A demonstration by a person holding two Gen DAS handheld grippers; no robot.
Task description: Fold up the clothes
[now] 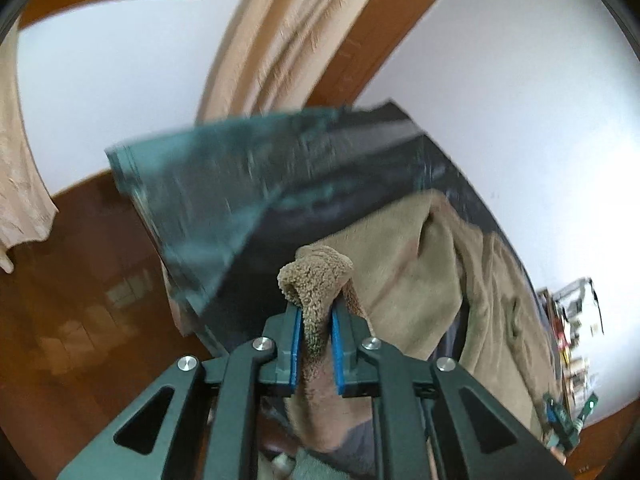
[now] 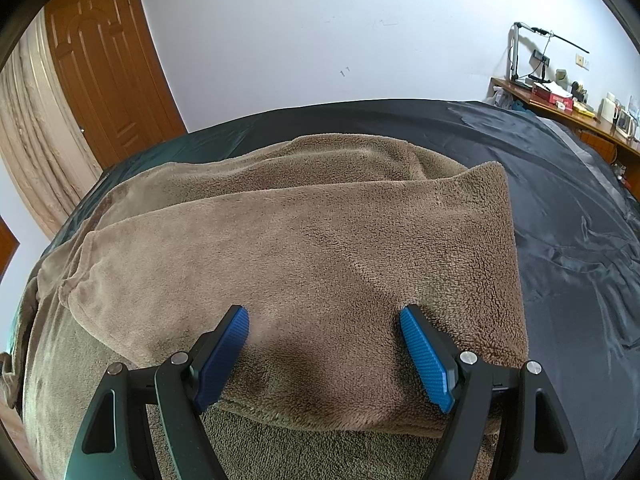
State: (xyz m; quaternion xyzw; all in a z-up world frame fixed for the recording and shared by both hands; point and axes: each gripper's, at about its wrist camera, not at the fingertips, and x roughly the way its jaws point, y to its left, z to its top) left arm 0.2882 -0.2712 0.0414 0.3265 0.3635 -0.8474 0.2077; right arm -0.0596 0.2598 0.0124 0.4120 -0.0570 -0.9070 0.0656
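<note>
One brown fleece garment (image 2: 304, 248) lies on one bed (image 2: 580, 216) with dark sheets. Two grippers are in view. Left gripper (image 1: 315, 308): jaws clamped on a bunched fold of the garment, which protrudes above the pads. Right gripper (image 2: 324, 316): jaws wide apart, hovering over the folded top layer, which lies between and beneath them, ungripped.

Left tool (image 1: 314, 308) pinched on brown fleece garment (image 1: 404, 276) over dark bedsheet (image 1: 240, 184)
</note>
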